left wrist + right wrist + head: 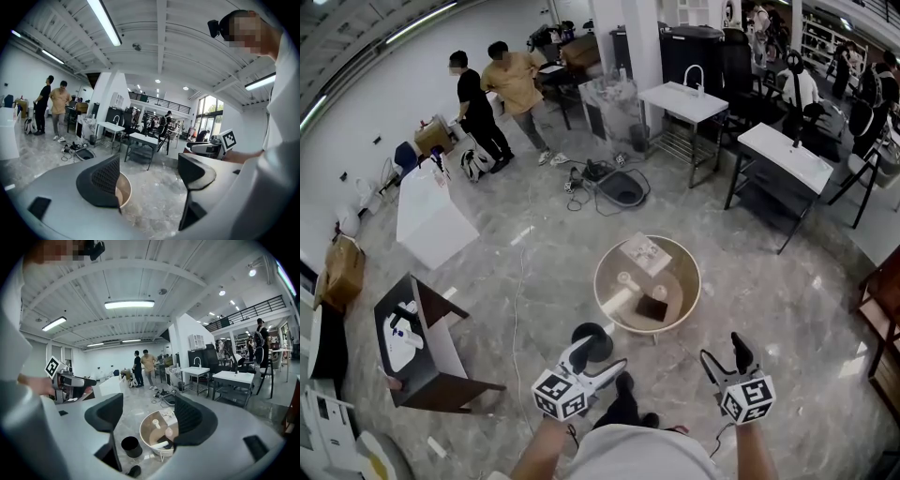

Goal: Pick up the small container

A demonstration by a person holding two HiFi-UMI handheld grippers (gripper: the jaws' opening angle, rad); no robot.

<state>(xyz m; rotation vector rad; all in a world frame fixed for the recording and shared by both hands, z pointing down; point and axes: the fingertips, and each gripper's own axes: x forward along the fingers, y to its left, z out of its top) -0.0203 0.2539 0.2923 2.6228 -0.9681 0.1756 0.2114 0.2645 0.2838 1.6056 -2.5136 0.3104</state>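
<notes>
A round beige table (684, 309) with a raised rim stands on the marble floor ahead of me. On it are a small white container (625, 278), a pale tube lying flat (617, 301), a printed card (645, 253) and a dark flat object (653, 308). The right gripper view shows the small white container (156, 423) next to a pinkish bottle (168, 432). My left gripper (602, 359) and right gripper (724, 356) hover short of the table, both open with nothing between their jaws. The left gripper view catches only the table's rim (124, 190).
A black round stool (592, 342) stands on the floor by the left gripper, seen also as the black stool (131, 446). A dark open cabinet (422, 347) and a white block (431, 220) are at left. Two people (497, 89), cables (605, 183) and white tables (783, 157) lie farther back.
</notes>
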